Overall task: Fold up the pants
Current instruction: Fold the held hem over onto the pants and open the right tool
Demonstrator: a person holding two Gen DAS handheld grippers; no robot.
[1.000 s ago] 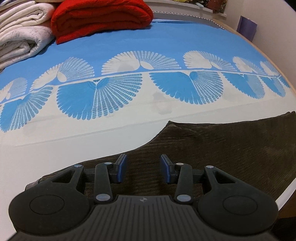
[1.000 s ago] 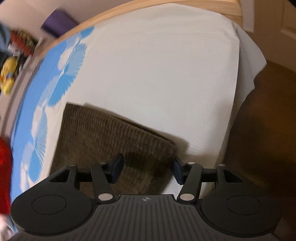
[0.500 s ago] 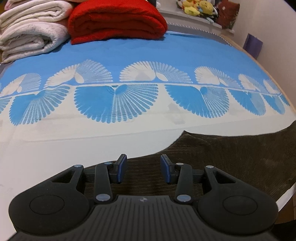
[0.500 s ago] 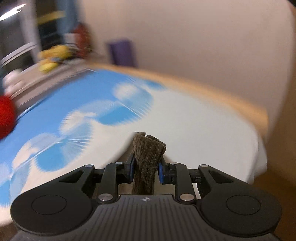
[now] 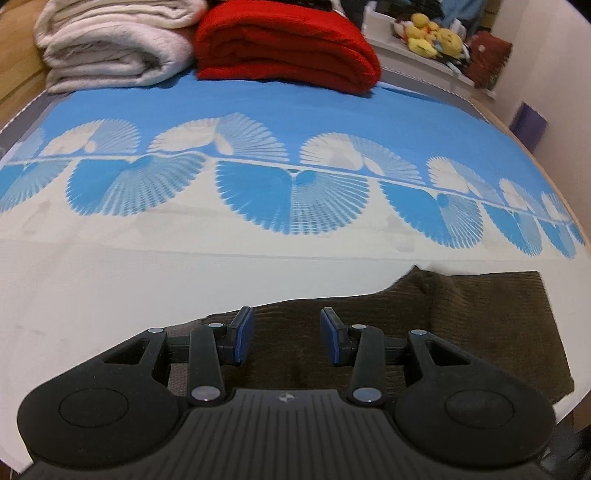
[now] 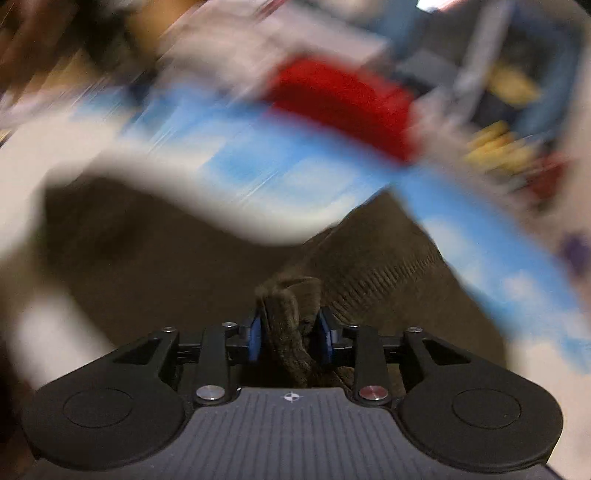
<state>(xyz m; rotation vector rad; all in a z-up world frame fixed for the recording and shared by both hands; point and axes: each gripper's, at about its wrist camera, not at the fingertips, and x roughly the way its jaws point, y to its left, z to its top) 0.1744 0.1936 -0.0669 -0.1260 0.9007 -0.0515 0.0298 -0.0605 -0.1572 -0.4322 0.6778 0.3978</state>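
Brown corduroy pants [image 5: 461, 325] lie on the bed near its front edge, with one end folded over at the right in the left wrist view. My left gripper [image 5: 287, 341] is open and empty, low over the pants. My right gripper [image 6: 290, 330] is shut on a bunched end of the pants [image 6: 291, 317] and holds it up over the rest of the brown cloth [image 6: 388, 266]. The right wrist view is badly blurred by motion.
The bed has a blue and white fan-patterned cover [image 5: 295, 192]. A folded red blanket [image 5: 284, 40] and folded white blankets [image 5: 110, 40] sit at the back. Plush toys [image 5: 436, 35] line a shelf at the back right. The bed's edge runs along the right.
My right gripper has shut on the pants' end and swung it leftwards over the pants. In the left wrist view the right part of the pants now lies folded over.
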